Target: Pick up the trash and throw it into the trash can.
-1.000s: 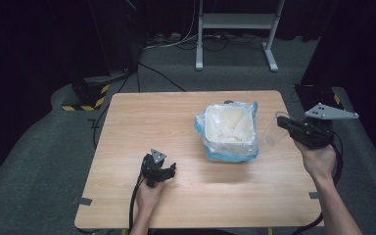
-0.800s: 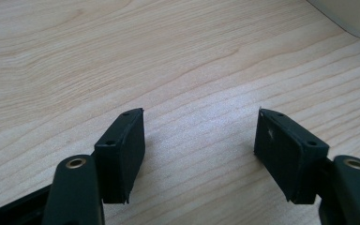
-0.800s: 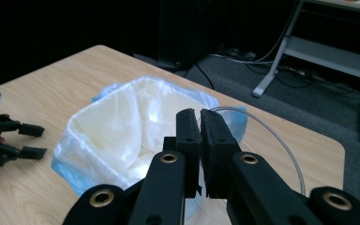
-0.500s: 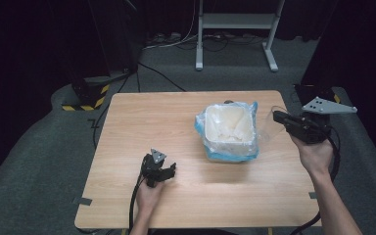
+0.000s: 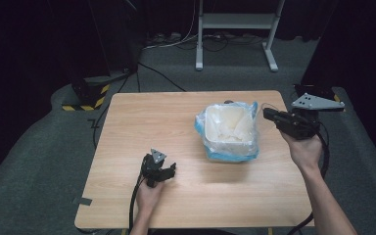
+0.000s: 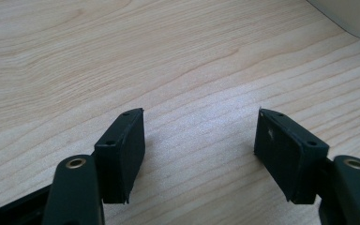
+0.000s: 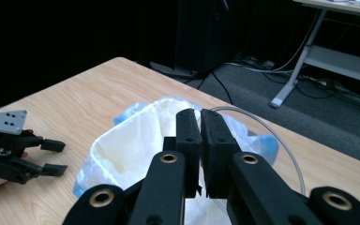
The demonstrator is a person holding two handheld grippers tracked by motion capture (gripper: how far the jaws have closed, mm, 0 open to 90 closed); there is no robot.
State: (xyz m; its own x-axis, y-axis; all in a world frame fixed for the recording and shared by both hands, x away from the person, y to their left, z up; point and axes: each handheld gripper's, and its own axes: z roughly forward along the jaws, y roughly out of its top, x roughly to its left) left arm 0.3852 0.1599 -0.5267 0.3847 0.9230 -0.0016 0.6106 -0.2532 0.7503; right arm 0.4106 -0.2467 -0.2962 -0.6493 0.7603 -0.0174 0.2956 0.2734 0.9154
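Lab or studio: black curtains (image 5: 24, 44), floor cables (image 5: 176, 41), hazard-taped stand base (image 5: 85, 95)

Grey carpet floor (image 5: 39, 161), white stand (image 5: 235, 29), dark surroundings.

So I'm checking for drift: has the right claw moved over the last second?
Yes. The right claw has slid left, toward the lined bin, nearly reaching its rim; the bin itself stayed put.

No words, numbers, labels or brand marks can be read anywhere in these views. The only sign-like marking is a yellow-and-black hazard stripe (image 5: 83, 104) on a dark base on the floor beyond the desk's far left corner.
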